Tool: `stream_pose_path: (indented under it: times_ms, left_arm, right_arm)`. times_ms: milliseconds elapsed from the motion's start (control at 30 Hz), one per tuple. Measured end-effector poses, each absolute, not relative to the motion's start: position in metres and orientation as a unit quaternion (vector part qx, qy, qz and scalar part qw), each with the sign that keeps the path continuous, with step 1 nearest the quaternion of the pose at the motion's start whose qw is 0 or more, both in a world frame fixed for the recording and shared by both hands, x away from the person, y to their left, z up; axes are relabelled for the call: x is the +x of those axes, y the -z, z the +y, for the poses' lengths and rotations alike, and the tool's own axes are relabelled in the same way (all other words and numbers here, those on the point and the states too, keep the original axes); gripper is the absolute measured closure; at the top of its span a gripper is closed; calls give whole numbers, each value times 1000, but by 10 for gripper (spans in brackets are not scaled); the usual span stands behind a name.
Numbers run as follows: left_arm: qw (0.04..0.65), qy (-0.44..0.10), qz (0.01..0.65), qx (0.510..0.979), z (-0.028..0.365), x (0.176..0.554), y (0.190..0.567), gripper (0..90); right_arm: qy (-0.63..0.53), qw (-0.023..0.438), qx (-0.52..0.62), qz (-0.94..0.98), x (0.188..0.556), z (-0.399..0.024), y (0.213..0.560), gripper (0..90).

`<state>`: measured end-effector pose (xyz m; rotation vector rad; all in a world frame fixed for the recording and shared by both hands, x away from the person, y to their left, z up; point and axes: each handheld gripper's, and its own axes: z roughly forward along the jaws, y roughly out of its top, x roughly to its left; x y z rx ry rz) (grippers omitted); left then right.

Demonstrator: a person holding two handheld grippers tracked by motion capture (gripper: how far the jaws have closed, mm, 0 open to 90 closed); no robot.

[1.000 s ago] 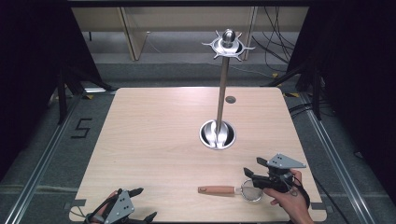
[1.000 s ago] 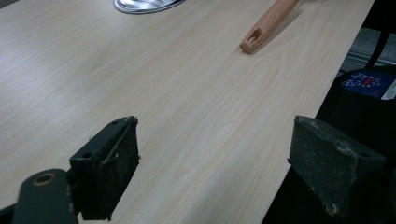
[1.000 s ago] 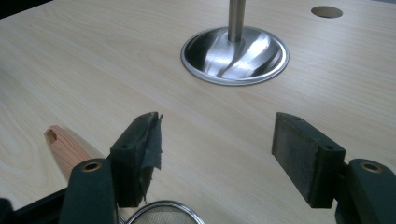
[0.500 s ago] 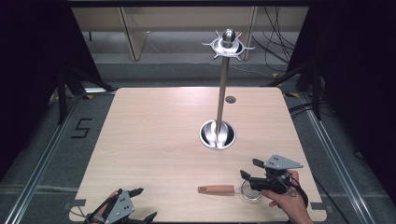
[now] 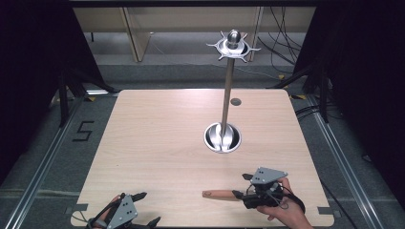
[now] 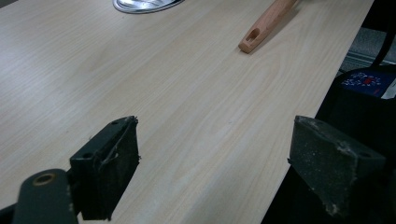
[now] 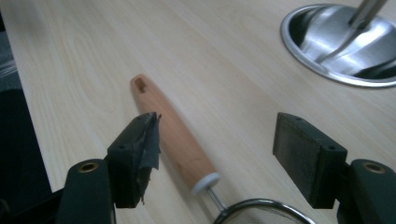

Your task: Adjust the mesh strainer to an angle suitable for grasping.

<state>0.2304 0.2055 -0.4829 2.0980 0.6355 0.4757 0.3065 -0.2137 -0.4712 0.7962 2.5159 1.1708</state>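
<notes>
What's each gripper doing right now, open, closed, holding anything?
Left gripper: open, empty, over the table edge.
Right gripper: open, jaws straddling the wooden handle, not gripping.

My claws' pads (image 7: 140, 154) are black; the strainer's handle (image 7: 170, 133) is reddish wood, white-collared; the desk (image 5: 157, 143) is pale woodgrain.

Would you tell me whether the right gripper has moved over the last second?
Yes: the right gripper has slid left along the table's near edge, over the wooden-handled strainer.

Wooden-handled strainer (image 7: 175, 135) flat on table (image 5: 157, 143) nr front edge, handle w/ hang slot, metal ring end.
</notes>
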Motion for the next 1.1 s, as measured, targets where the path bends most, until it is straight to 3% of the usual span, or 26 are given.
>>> stream_pose_path:
  times_ms: [1100]
  left_arm:
    - [436,-195,257,840,205,230,484,152]
  right_arm:
    - [-314,96,239,914,314,-183,498,371]
